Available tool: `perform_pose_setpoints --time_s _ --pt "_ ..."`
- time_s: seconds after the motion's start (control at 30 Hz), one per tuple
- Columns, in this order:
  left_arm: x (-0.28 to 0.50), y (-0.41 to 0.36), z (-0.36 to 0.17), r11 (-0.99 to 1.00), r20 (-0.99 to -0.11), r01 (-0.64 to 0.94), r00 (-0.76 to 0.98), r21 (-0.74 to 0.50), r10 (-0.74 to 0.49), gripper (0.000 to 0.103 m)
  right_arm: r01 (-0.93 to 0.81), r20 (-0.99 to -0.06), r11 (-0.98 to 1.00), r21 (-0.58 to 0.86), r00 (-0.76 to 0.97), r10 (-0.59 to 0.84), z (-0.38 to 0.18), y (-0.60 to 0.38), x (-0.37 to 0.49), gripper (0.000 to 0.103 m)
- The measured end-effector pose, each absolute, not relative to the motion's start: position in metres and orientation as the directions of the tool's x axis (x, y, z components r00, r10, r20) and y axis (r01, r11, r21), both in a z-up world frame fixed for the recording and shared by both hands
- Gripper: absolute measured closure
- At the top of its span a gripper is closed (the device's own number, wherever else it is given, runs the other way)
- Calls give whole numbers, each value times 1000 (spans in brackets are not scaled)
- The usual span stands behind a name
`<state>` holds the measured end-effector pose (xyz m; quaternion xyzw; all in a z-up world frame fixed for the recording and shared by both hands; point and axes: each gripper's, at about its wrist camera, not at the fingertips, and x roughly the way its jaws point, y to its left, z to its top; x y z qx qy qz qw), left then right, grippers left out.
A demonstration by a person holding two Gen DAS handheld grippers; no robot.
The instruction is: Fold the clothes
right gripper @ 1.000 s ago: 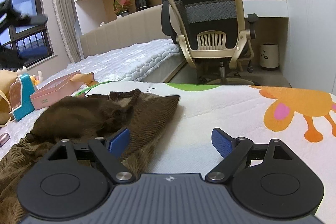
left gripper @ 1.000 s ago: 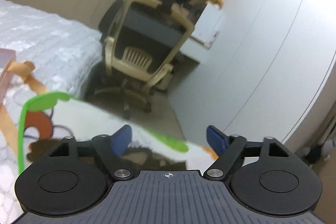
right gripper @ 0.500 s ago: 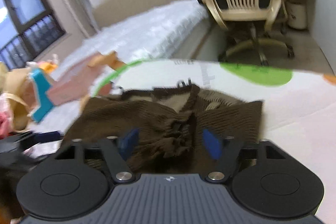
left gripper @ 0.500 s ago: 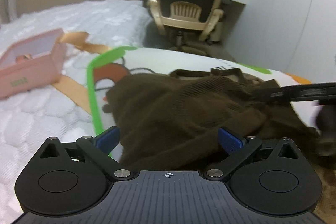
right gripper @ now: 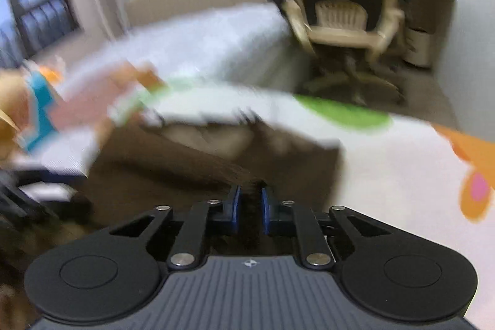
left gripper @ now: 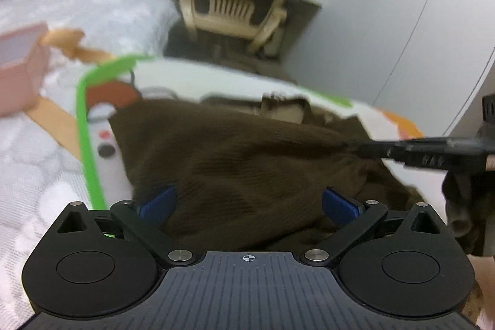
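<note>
You can read no text, label, brand or number in either view; both are too blurred for lettering.

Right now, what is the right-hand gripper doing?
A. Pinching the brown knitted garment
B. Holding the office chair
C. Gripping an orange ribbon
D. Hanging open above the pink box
A: in the right wrist view the right gripper has its blue pads nearly together with a bunch of the brown knitted garment between them.
</note>
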<state>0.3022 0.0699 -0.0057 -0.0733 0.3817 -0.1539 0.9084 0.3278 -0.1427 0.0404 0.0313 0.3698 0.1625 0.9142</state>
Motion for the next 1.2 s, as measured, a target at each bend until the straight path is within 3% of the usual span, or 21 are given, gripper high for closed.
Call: perform_pose_setpoints --time_s 0.03,0.13,0.33,0.4,0.43,0.47,0.6,0.7,0.83,0.93,0.97,1.07,1.1,1.13,1.17,1.2 --pt "303 73 -8 947 -678 208 661 -245 -321 0 -258 -666 949 183 677 312 37 -148 327 82" --pt "296 89 -6 947 -672 195 668 -256 -319 0 -203 -607 944 260 726 323 45 -176 322 55" --pt "303 113 -4 948 -665 134 684 -290 -300 0 -155 -622 929 337 704 343 27 -190 350 52" --pt "309 116 1 930 -645 145 684 -337 -341 0 -163 -639 927 338 684 353 17 -178 361 58" --pt "312 114 4 923 -637 156 682 -353 -359 0 -210 -639 933 292 683 354 18 -167 366 86" --pt "316 112 6 918 -630 171 681 -359 -373 0 -256 -639 935 244 683 354 22 -158 369 93" --pt "319 98 12 917 -610 226 691 -329 -389 0 -333 -573 942 43 764 296 46 -133 380 97" --pt "315 86 11 929 -605 258 705 -267 -370 0 -335 -611 942 -8 748 260 45 -130 398 96" --pt "310 70 10 937 -597 298 724 -180 -345 0 -262 -600 965 18 769 220 46 -149 393 84" --pt "306 58 9 939 -588 326 739 -114 -328 0 -314 -571 920 234 722 391 53 -162 380 54" --pt "304 53 9 938 -585 334 744 -92 -322 0 -332 -553 891 310 700 453 55 -166 375 50" --pt "299 32 13 927 -569 373 757 -25 -320 0 -344 -583 860 376 634 508 41 -155 378 50" --pt "295 21 14 921 -563 390 762 5 -319 0 -343 -597 856 386 615 515 33 -149 380 53" --pt "292 10 15 913 -556 406 768 38 -318 0 -343 -602 852 396 603 523 29 -145 381 76" --pt "288 0 16 904 -549 422 773 71 -317 0 -345 -602 845 407 594 533 27 -141 381 89" --pt "284 -11 16 893 -537 435 784 116 -312 0 -350 -588 840 415 601 541 30 -141 377 89"
